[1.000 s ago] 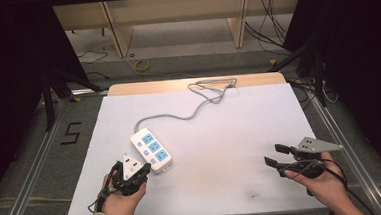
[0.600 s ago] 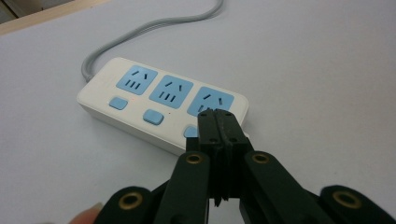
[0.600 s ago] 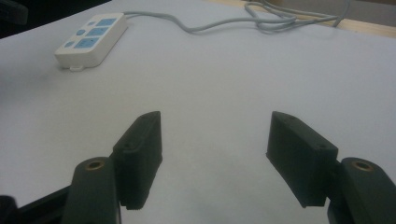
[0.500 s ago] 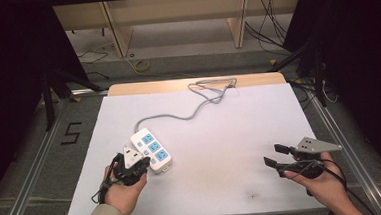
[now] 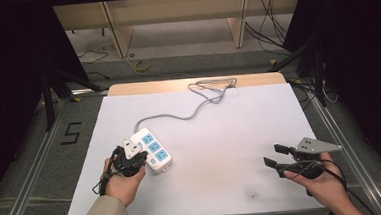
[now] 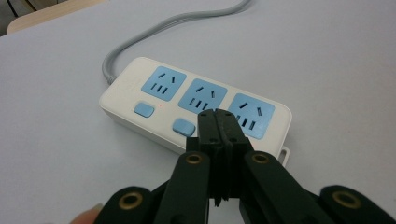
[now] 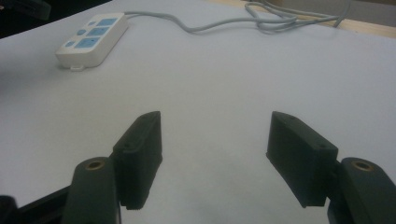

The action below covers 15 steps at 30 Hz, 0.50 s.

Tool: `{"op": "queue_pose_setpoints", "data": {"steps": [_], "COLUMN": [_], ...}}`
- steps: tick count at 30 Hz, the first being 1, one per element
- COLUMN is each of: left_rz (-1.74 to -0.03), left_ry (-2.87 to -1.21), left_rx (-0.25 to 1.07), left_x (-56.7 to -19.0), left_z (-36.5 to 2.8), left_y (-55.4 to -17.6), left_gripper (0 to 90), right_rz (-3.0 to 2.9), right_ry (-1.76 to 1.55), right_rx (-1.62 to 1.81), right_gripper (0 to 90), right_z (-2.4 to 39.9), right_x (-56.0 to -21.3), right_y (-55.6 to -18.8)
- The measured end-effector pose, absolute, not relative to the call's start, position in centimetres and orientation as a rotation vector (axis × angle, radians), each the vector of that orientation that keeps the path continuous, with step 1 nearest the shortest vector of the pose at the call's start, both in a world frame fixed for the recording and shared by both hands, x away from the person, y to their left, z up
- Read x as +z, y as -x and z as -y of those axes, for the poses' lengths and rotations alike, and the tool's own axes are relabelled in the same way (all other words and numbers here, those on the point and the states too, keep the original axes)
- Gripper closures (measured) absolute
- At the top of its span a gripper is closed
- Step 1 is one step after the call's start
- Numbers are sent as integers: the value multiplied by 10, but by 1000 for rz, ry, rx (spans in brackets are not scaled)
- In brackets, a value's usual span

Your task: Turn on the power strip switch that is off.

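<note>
White plastic power strip with three blue sockets (image 5: 152, 149), near-left on table — rigid, light, likely to slide. Left gripper (image 6: 218, 122) pinched empty over its switches; right gripper (image 7: 215, 140) wide. Grip across the short sides.

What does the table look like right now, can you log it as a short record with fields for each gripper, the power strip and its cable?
left gripper: jaws shut, nothing between them, tips over the strip's near edge by a blue button
right gripper: jaws open, empty, over bare table
power strip: white, three blue sockets, lying flat
cable: grey, runs to the table's far edge
</note>
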<state>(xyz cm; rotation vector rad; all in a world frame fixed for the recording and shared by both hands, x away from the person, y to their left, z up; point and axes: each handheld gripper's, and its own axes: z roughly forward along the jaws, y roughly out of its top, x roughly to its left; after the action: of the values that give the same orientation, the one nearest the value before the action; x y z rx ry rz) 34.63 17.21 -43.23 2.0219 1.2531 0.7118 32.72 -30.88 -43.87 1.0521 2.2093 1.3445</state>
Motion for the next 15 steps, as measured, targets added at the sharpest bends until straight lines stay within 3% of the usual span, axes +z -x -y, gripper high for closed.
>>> {"op": "queue_pose_setpoints", "data": {"steps": [15], "left_rz": [-1271], "left_ry": [-2074], "left_rx": [717], "left_x": [-435], "left_z": [-176], "left_y": [-358], "left_gripper": [900], "right_rz": [-2209], "right_ry": [-1054], "right_rx": [1346], "right_gripper": [359], "right_z": [309], "right_x": [-439], "right_y": [-327]}}
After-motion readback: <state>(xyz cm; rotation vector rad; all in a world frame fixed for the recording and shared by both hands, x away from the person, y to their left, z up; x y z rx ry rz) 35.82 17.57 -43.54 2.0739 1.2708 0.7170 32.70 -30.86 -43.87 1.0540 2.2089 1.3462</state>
